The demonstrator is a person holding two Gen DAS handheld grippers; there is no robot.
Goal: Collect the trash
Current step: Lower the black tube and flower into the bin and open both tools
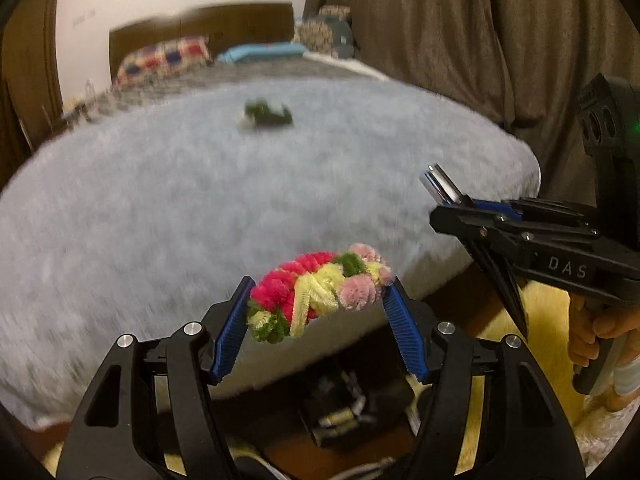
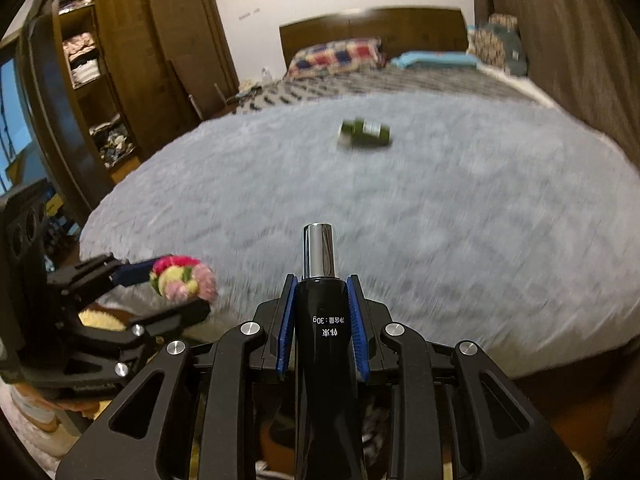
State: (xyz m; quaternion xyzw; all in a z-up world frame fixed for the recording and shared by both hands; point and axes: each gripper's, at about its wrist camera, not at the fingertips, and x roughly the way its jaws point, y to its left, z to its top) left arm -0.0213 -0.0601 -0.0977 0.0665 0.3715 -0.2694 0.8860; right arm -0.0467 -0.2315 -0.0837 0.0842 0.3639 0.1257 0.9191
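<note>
My left gripper [image 1: 318, 300] is shut on a tangled pipe-cleaner bundle [image 1: 320, 294] of pink, red, yellow and green, held above the bed's near edge. The bundle also shows in the right wrist view [image 2: 182, 278]. My right gripper [image 2: 321, 310] is shut on a black tube with a silver cap [image 2: 320, 320], pointing forward over the bed; the tube's cap shows in the left wrist view [image 1: 442, 188]. A dark green bottle [image 2: 365, 133] lies on its side on the grey fluffy blanket [image 2: 460, 220], far from both grippers; it also shows in the left wrist view [image 1: 267, 115].
A dark bin with several items [image 1: 344, 412] sits on the floor below the bed edge. Pillows [image 2: 336, 58] and a wooden headboard [image 2: 400, 26] stand at the far end. A wooden wardrobe [image 2: 132, 60] is at left, brown curtains [image 2: 560, 40] at right.
</note>
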